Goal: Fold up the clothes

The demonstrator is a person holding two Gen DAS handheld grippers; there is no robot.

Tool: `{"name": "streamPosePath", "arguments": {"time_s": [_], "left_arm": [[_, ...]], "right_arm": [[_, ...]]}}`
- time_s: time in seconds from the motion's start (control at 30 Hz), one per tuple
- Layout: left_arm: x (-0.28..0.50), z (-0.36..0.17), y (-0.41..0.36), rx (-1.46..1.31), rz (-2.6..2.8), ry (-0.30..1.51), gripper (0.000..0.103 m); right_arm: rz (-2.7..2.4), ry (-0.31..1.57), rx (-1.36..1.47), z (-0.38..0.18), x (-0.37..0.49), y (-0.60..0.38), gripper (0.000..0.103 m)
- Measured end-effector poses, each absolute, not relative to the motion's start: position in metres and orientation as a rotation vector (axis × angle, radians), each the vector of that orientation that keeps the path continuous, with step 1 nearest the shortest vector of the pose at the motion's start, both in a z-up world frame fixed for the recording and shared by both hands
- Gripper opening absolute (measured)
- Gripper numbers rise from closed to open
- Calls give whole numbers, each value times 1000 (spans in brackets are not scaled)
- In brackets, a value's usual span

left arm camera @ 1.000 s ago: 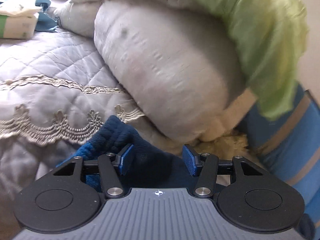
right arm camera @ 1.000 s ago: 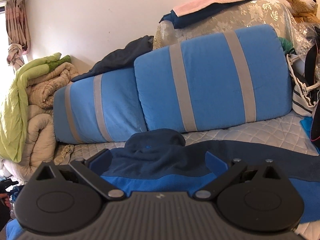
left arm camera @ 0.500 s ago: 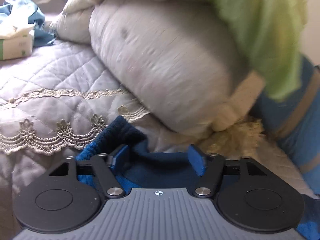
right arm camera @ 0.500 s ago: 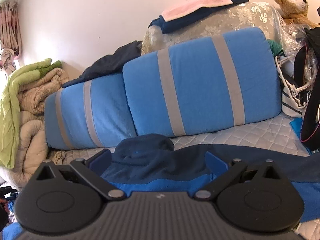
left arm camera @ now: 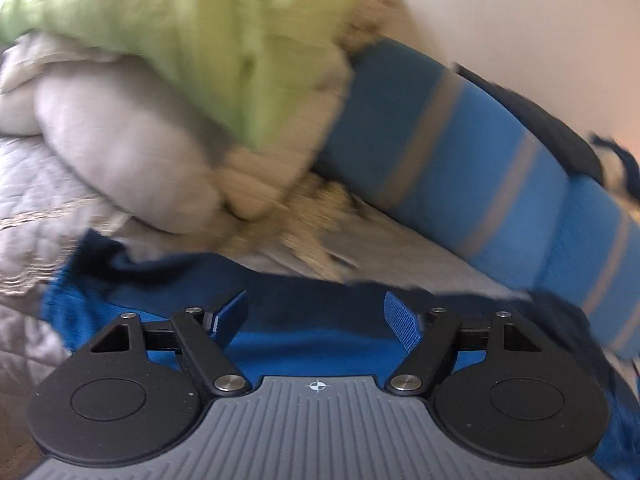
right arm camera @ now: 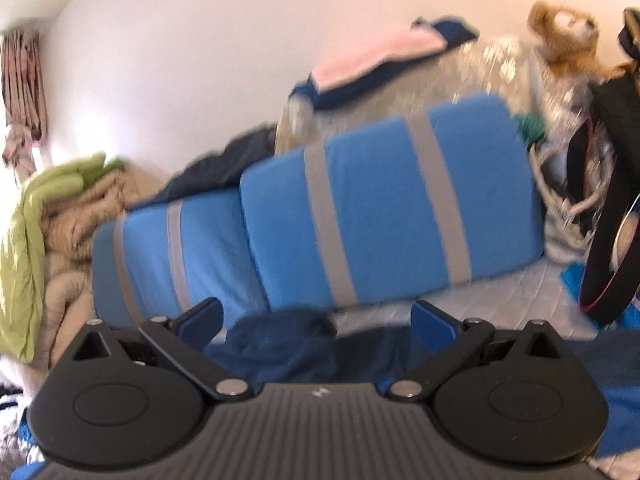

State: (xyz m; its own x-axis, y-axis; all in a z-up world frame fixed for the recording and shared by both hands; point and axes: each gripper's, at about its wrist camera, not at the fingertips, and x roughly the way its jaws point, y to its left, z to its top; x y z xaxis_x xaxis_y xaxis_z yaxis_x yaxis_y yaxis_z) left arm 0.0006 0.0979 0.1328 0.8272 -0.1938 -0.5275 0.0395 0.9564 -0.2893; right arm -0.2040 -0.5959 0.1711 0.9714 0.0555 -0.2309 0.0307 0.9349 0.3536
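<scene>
Just below both tongs, blue fleece

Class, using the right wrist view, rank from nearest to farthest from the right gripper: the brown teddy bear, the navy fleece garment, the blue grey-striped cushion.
1. Navy fleece garment, just ahead of the right gripper.
2. Blue grey-striped cushion, behind it.
3. Brown teddy bear, upper right, high up.

A bed with a grey quilted bedspread carries a blue fleece garment, 2 blue bolsters with grey stripes, and a heap of beige comforters under a green blanket.
</scene>
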Motion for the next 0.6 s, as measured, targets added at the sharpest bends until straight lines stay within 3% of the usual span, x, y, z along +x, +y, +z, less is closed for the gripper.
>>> {"name": "streamPosePath", "arguments": {"time_s": [0.33, 0.6], "left_arm": [[0, 211, 49, -6, -222, 449, 75], [-9, 267, 31, 44, -244, 319, 75]], "right_arm": [[-118, 135, 247, 229, -212, -647, 103], [-85, 137, 280, 225, -201, -645, 103]]}}
